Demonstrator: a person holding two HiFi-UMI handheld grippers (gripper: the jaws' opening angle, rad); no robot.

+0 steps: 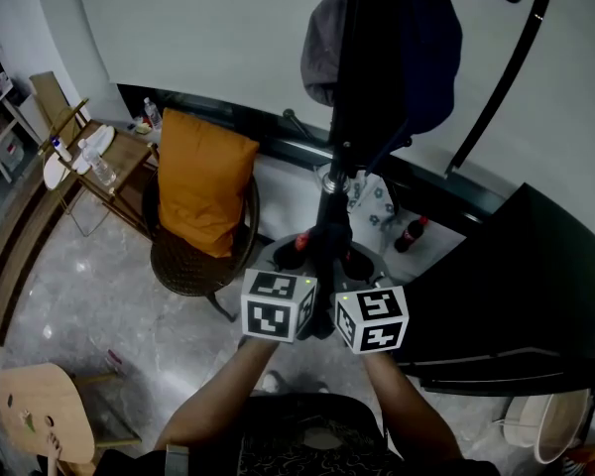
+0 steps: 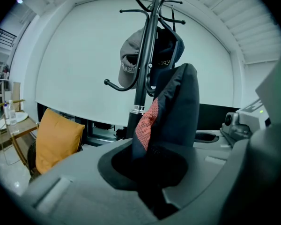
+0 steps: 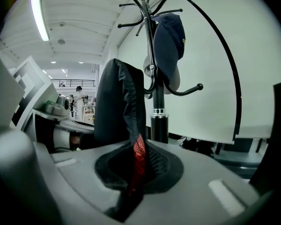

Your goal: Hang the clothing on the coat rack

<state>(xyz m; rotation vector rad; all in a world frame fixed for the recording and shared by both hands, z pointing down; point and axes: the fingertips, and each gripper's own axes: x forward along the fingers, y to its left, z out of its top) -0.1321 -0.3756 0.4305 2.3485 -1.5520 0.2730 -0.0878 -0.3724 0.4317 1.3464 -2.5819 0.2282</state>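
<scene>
A black coat rack point(image 1: 343, 117) rises in front of me, with a grey cap point(image 2: 130, 60) and a navy cap point(image 3: 171, 41) on its upper hooks. A dark garment with red mesh lining point(image 2: 171, 111) stands up beside the pole, below the caps. My left gripper point(image 2: 154, 172) is shut on its lower part. My right gripper point(image 3: 136, 172) is shut on the same garment point(image 3: 122, 102), pinching a fold with the red lining showing. In the head view the left gripper point(image 1: 302, 256) and right gripper point(image 1: 347, 259) sit side by side against the pole, with the garment point(image 1: 325, 246) bunched between them.
A round chair with an orange cushion point(image 1: 200, 181) stands left of the rack. Further left is a small side table with bottles point(image 1: 89, 162). A large black case point(image 1: 516, 286) fills the right side. A wooden stool point(image 1: 40, 415) is at the lower left.
</scene>
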